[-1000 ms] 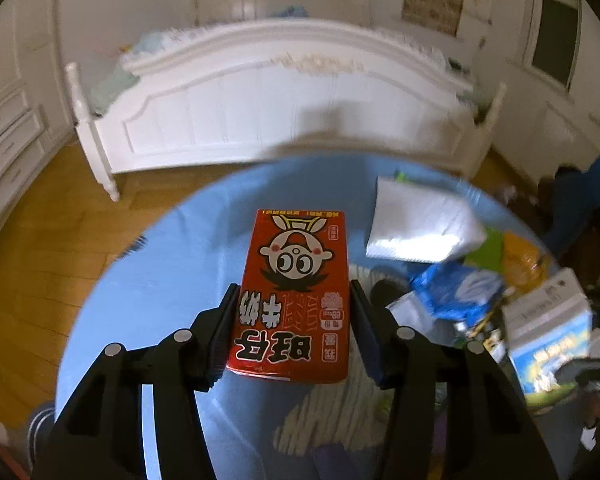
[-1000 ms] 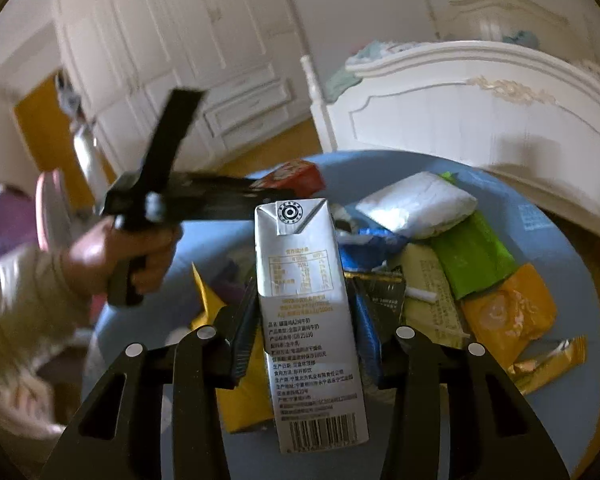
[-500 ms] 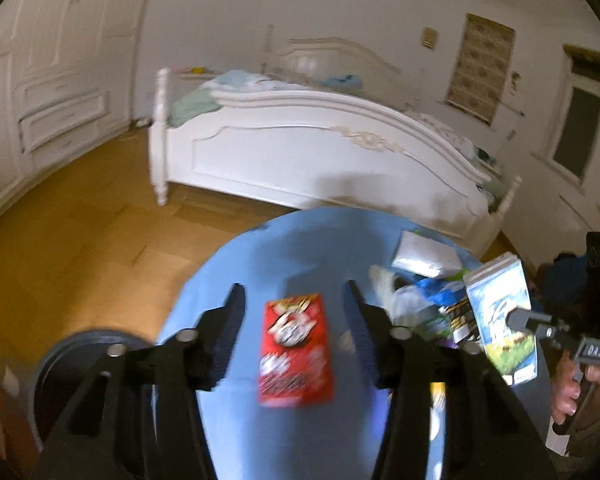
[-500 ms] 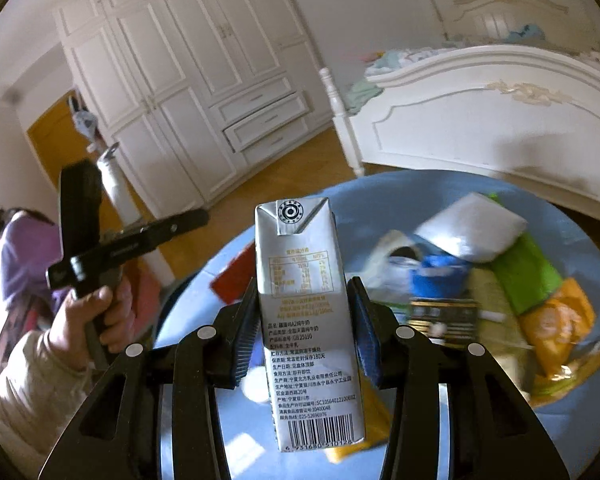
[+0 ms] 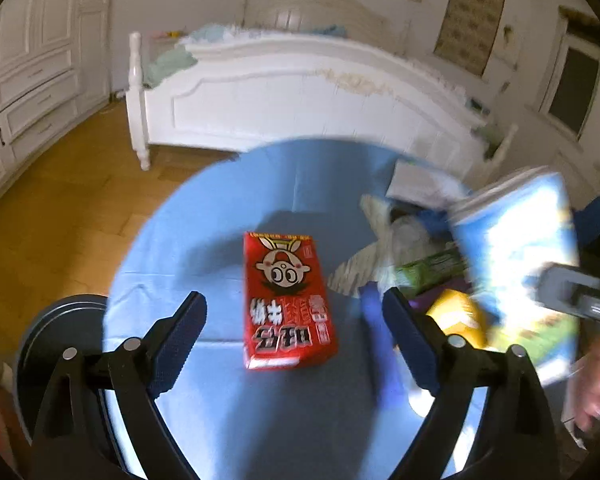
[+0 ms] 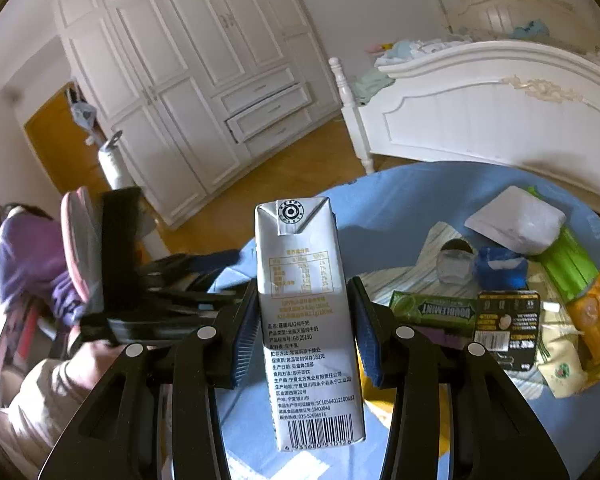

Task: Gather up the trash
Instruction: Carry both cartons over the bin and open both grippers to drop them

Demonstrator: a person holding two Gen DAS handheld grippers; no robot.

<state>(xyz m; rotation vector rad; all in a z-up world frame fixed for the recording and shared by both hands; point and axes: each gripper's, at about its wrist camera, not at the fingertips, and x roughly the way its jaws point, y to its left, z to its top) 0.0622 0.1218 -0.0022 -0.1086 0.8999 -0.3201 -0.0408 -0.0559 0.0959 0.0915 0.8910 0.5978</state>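
Below spread left claw (image 5: 294, 326), freed red carton (image 5: 287, 298)

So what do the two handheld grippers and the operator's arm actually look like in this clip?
Both the left gripper and the right gripper are matte black linkage frames with silver pivot screws. Their fingers carry dark blue ribbed pads. No cables show. In the right wrist view the left hand emerges from a beige sleeve.
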